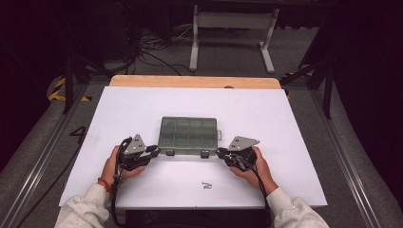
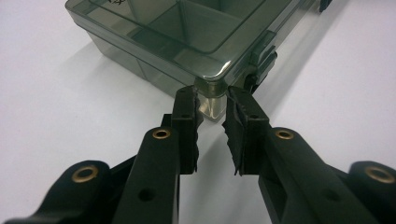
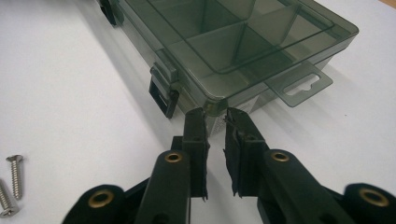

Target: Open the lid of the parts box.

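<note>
- Smoke-grey transparent plastic compartment box [image 1: 188, 134] located at centre of white table sheet [image 1: 266, 114], lid down, two dark latches [image 1: 205, 154] on the near long side at 6 o'clock, hang tab at 3 o'clock.
- Left gripper [image 1: 156, 151] set at the box's near corner, 7 o'clock of the box; in the left gripper view, left gripper [image 2: 211, 105] jaws narrowed onto the rounded corner [image 2: 212, 95], tips pressing on it from both sides.
- Right gripper [image 1: 220, 152] set at the opposite near corner, 5 o'clock of the box; in the right gripper view, right gripper [image 3: 215, 113] jaws likewise clamped on the corner [image 3: 215, 109], next to a latch [image 3: 162, 93].
- Step judged: securing both near corners, probably ahead of lifting or shifting the box.
- Recommended: keep both grips level and matched; raise evenly to avoid twisting the thin plastic; avoid knocking the latches open; smooth corners likely to slip under a shallow bite.
- Two steel screws [image 3: 14, 175] noted loose on the sheet, at 9 o'clock of the right gripper's jaws.
- Surface: white sheet over a wooden tabletop [image 1: 195, 81], black mark [image 1: 206, 185] near the front edge.
- Room: dark, grey carpet, cables [image 1: 152, 52] and a pale metal stand [image 1: 233, 35] at 12 o'clock.
</note>
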Tool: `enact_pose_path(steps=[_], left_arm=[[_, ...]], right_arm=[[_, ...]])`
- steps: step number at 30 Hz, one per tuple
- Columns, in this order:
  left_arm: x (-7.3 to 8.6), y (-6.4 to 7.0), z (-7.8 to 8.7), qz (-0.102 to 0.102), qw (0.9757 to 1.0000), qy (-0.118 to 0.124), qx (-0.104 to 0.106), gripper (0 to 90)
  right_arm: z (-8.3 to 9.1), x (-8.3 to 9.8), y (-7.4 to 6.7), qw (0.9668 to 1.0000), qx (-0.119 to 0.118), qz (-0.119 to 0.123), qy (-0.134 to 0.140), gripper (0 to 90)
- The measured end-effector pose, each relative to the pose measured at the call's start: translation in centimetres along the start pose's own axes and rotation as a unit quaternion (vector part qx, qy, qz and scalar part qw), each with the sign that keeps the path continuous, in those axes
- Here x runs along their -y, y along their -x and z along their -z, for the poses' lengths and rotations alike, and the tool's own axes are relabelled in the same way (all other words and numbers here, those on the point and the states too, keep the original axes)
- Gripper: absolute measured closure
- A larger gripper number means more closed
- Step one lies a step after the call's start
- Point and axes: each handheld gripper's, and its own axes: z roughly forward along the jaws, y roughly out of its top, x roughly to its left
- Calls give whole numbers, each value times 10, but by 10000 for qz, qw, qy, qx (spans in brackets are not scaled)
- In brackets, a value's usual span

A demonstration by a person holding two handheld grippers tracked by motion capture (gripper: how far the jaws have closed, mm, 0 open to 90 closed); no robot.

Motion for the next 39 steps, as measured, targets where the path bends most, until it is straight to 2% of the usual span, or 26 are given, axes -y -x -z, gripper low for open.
enact_pose_path(steps=[4, 7, 15, 26, 30, 33, 35, 36, 39], left_arm=[[0, 0, 0, -28, 10000, 5, 1, 760], [0, 0, 0, -11, 10000, 14, 11, 756], [1, 0, 0, 1, 10000, 3, 27, 758], [0, 0, -1, -15, 10000, -3, 19, 752], [1, 0, 2, -41, 10000, 0, -20, 719], [6, -3, 7, 40, 10000, 29, -61, 622], [8, -4, 11, 60, 9999, 84, -80, 594], [10, -5, 13, 80, 9998, 104, -123, 553], [14, -7, 16, 157, 9992, 166, -324, 358]], right_arm=[[0, 0, 0, 10000, 1, -1, -24, 794], [-1, 0, 0, 10000, -2, -79, -22, 746], [-2, -1, -1, 9999, 8, -58, -107, 780], [-1, -2, -1, 10000, -21, -63, -73, 802], [0, -3, -1, 10000, -5, -47, -29, 834], [1, -2, -1, 10000, -1, -41, -30, 869], [1, -2, 0, 10000, 11, -36, -32, 891], [1, -2, 0, 10000, 21, -36, -32, 900], [1, -2, 0, 10000, 66, -35, 1, 900]])
